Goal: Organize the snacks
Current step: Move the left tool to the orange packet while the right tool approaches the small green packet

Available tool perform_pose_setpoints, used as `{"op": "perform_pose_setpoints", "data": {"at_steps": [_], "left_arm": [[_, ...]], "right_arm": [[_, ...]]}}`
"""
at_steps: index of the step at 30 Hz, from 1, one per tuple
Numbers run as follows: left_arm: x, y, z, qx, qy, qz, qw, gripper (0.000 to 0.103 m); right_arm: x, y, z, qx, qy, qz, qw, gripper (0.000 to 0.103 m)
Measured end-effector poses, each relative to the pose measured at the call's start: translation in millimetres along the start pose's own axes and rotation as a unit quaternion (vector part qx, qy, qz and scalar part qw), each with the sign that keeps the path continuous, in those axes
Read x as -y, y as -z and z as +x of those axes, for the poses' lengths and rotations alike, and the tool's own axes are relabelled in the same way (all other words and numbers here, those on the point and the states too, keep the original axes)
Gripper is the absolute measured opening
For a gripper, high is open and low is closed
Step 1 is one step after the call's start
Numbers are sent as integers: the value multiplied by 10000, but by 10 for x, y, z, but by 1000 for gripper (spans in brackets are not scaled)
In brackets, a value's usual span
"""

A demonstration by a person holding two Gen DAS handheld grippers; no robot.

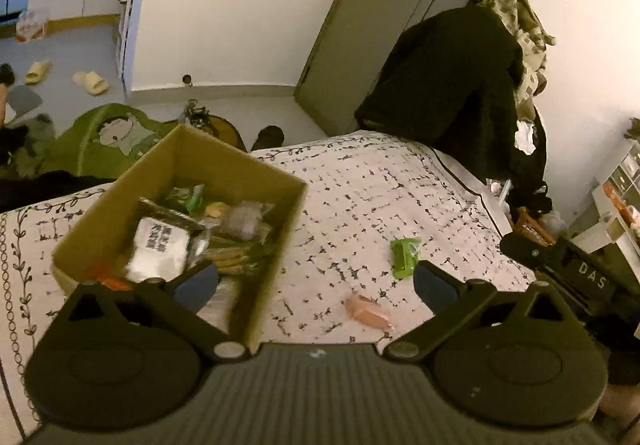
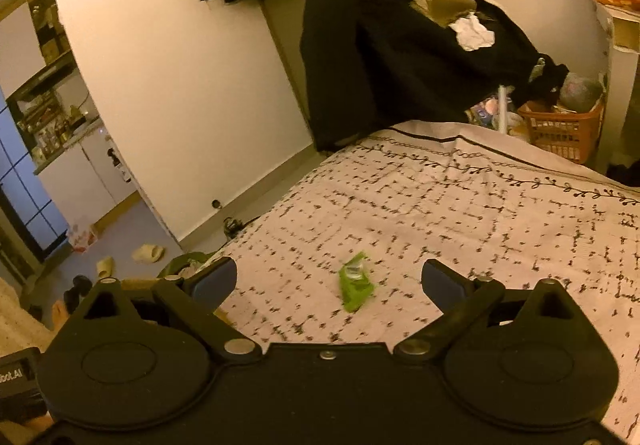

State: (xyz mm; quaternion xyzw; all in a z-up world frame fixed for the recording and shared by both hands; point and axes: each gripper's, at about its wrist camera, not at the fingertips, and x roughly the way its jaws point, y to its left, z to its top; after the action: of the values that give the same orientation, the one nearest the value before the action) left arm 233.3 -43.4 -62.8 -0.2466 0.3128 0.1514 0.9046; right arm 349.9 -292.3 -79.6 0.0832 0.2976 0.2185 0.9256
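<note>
Two snacks left out on the bed (image 1: 380,197) rn: a green pack (image 1: 405,257) and a pink one (image 1: 368,311), both lying flat on the patterned sheet, just right of the box (image 1: 276,229). Pink one is nearer the cam, green a bit farther, the two near each other but apart.

Box sits on the left part of the bed, already full of stuff: white pack w/ black text (image 1: 158,249), some dark wrappers, a green bit at the far side. Contents are kinda blurry tho.

Left gripper (image 1: 316,281) is wide open, nothing in it, left finger over the box's near corner.

Right gripper (image 2: 328,279) also spread wide & empty, w/ the green pack (image 2: 355,287) on the sheet between its fingers, not touched by either.
</note>
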Motion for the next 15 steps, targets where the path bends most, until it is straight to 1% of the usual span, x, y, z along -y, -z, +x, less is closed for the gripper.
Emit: {"op": "perform_pose_setpoints", "data": {"at_steps": [2, 5, 9, 11, 13, 15], "left_arm": [[92, 23, 42, 38, 28, -4, 10000, 103], [196, 55, 142, 7, 35, -141, 9999, 102], [294, 131, 295, -44, 114, -380, 9992, 100], [345, 187, 379, -71, 99, -439, 9990, 96], [381, 231, 469, -135, 101, -525, 9985, 94], [410, 288, 579, -202, 107, -619, 9978, 89]], "right_arm": [[61, -8, 26, 18, -22, -11, 10000, 98], [160, 8, 105, -11, 6, -41, 10000, 98], [278, 37, 243, -88, -35, -150, 9998, 92], [347, 37, 312, -154, -14, -239, 9996, 87], [431, 36, 382, -219, -21, -336, 9992, 85], [506, 47, 429, -213, -64, -391, 9990, 83]]}}
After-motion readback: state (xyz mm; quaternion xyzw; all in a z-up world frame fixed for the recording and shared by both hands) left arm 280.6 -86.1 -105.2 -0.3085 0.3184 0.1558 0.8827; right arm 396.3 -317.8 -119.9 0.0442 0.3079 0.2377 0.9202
